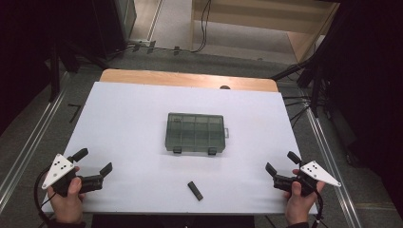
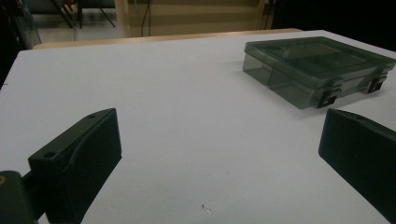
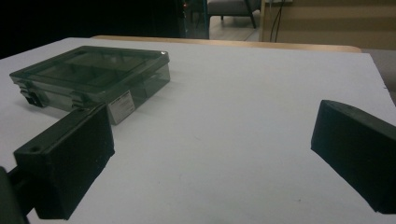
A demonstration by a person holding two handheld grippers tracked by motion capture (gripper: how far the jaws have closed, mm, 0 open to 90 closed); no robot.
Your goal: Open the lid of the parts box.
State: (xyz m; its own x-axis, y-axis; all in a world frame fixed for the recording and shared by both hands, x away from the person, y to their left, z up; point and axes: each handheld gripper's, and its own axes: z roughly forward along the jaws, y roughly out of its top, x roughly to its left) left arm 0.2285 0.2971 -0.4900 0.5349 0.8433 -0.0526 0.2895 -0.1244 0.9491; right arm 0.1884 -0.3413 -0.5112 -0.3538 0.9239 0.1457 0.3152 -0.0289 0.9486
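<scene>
White tabletop (image 1: 142, 123) | smoky clear compartment box (image 1: 195, 133), lid shut, lies mid-tabletop | left gripper (image 1: 93, 164) at near left corner, fingers (image 2: 79, 158) spread wide, holding nothing | right gripper (image 1: 281, 163) at near right corner, likewise wide and empty | small black block (image 1: 195, 190) near front edge.

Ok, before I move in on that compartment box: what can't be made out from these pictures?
- Compartment box contents: the tinted lid and dim light in all three views hide whether anything is inside.
- Latches: too small and dark in every view to tell whether they are locked.
- Small black object: too small in the high view to identify.
- Label on the box's end: text too blurred to read in the right gripper view.
</scene>
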